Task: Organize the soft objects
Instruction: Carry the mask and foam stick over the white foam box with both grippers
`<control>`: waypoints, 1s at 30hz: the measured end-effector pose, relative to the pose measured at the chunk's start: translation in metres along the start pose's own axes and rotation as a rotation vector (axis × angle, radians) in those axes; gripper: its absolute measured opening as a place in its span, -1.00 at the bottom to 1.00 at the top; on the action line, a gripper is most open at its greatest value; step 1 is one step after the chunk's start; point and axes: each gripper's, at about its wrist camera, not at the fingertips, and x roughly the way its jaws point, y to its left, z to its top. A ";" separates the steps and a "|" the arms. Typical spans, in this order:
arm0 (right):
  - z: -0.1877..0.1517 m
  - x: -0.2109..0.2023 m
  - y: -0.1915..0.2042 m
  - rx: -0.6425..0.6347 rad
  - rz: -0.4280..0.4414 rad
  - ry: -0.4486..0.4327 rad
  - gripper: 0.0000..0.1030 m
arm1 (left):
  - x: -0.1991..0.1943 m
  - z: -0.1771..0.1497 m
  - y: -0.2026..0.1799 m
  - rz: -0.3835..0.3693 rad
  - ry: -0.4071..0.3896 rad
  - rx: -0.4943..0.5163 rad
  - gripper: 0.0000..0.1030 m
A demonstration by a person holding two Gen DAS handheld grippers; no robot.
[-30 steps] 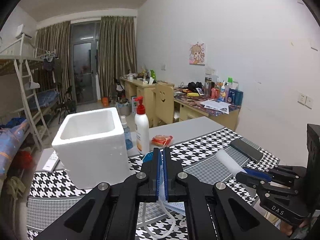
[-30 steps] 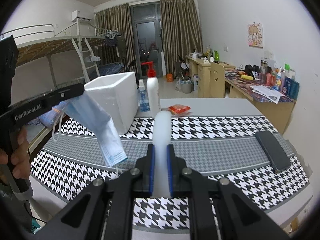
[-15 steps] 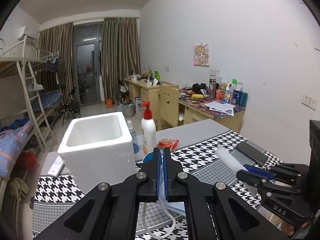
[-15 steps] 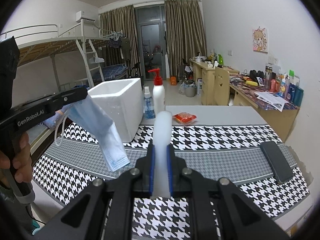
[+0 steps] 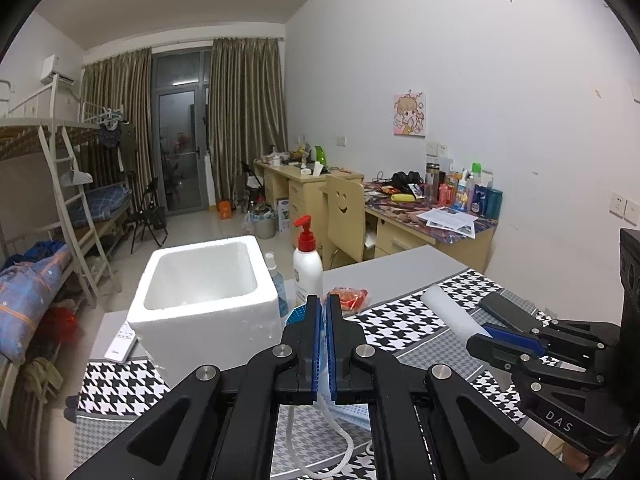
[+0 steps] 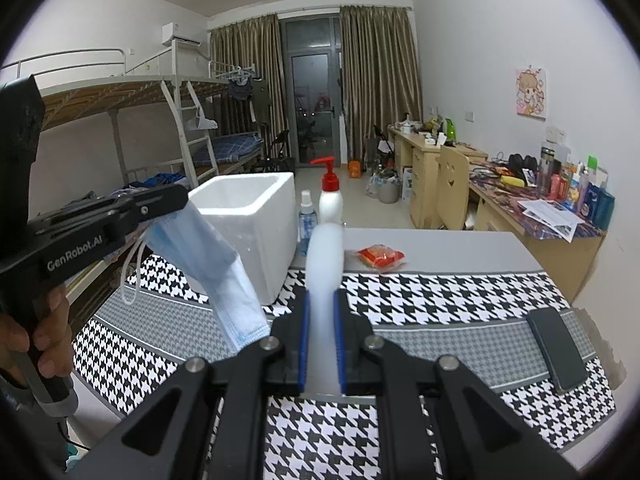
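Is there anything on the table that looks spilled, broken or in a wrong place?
Nothing stands out. The foam box, pump bottle and spray bottle stand upright; the phone and red packet lie flat on the table.

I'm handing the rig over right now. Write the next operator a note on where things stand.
Left gripper: shut on the blue face mask, held in the air.
Right gripper: shut on the white foam roll, also lifted.
White foam box: on the houndstooth table cover, open, looks empty as far as its inside shows.
Done: both soft items picked up.
Left: probably drop both into the box.
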 end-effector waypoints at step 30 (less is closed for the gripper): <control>0.043 0.019 0.008 -0.019 0.048 -0.009 -0.73 | 0.013 0.037 0.024 0.066 -0.035 -0.012 -0.94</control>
